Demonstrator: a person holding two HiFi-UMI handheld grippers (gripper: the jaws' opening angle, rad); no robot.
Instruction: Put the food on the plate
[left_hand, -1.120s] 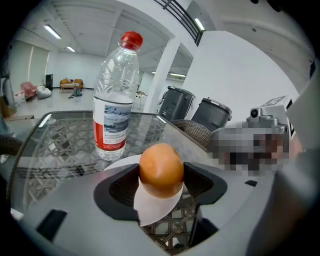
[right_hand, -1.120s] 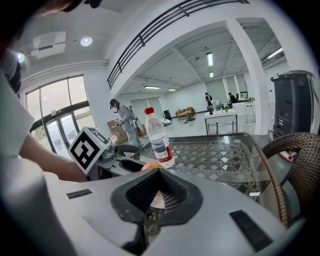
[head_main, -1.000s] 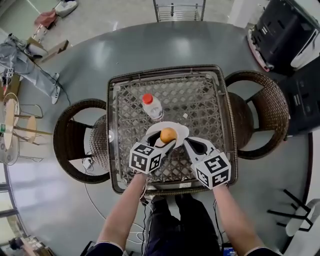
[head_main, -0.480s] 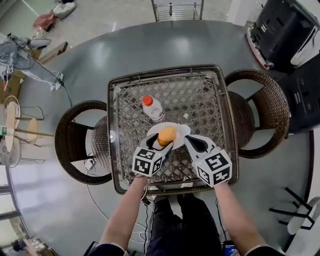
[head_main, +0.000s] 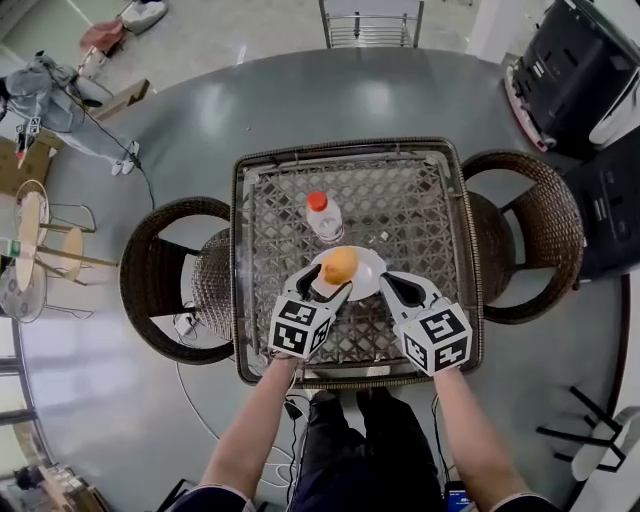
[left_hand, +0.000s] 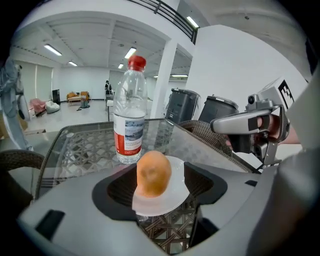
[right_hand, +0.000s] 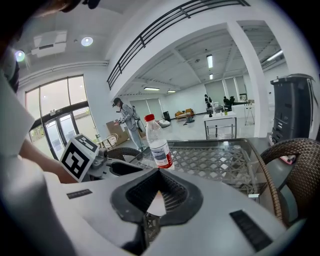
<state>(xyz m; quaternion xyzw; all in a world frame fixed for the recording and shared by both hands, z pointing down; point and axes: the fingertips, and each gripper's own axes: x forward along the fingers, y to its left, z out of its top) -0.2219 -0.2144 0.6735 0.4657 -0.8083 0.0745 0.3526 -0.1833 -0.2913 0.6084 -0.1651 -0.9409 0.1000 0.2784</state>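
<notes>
An orange, egg-shaped piece of food (head_main: 339, 265) stands on a white plate (head_main: 368, 270) on the glass-topped wicker table (head_main: 420, 200). My left gripper (head_main: 327, 290) is open. In the left gripper view the food (left_hand: 153, 173) stands upright on the plate (left_hand: 175, 192) between the jaws, with a gap on each side. My right gripper (head_main: 392, 288) is shut at the plate's right edge and holds nothing. A wedge of the plate (right_hand: 158, 204) shows behind its closed tips (right_hand: 159, 192).
A water bottle with a red cap (head_main: 323, 215) stands just behind the plate, also seen as the bottle (left_hand: 129, 120) close to the food. Wicker chairs stand left (head_main: 165, 280) and right (head_main: 530, 230) of the table. Black bins (head_main: 570, 70) stand at the far right.
The food now stands on the plate with the left jaws spread around it. The right gripper has kept its place by the plate. The head view has shifted slightly.
</notes>
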